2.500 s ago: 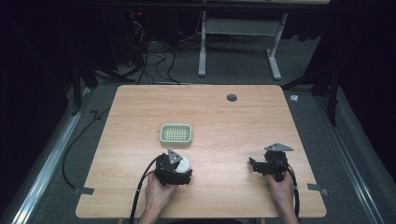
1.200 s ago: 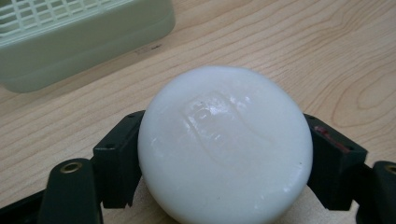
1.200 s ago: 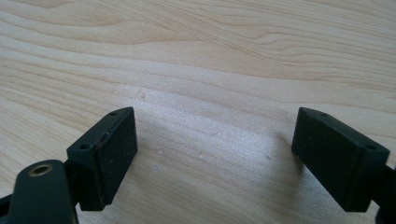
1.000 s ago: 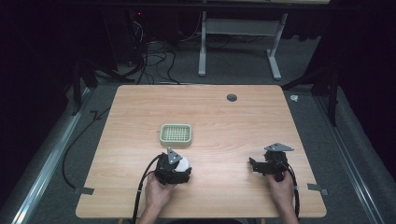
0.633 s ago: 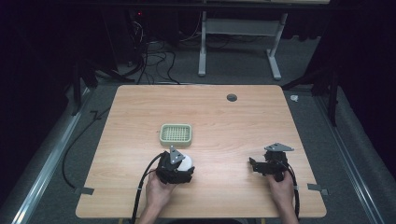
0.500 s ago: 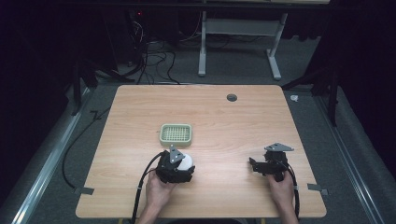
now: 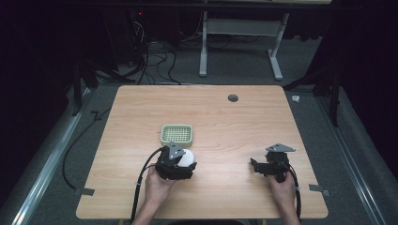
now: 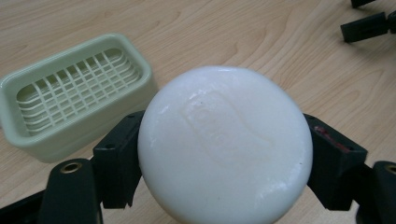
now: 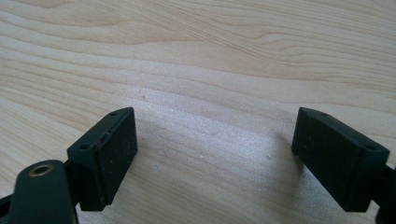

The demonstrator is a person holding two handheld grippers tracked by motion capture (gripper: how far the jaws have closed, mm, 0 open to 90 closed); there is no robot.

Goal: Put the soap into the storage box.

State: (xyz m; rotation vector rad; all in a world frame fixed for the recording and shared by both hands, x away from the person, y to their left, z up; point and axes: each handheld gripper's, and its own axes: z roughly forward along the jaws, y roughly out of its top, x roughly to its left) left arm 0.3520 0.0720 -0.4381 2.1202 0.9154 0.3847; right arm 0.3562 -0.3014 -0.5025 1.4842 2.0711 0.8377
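Clamping white soap [image 8: 225, 144], left gripper [image 7: 180, 164]

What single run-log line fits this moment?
left gripper: shut on soap | right gripper: open | dish: empty, beside soap

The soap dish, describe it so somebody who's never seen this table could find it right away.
On the wooden table, look a little left of centre, just beyond the left gripper that holds a round white soap bar. The soap dish is a small, pale green rectangular tray with rounded corners, lying empty. Its open lattice floor sets it apart.
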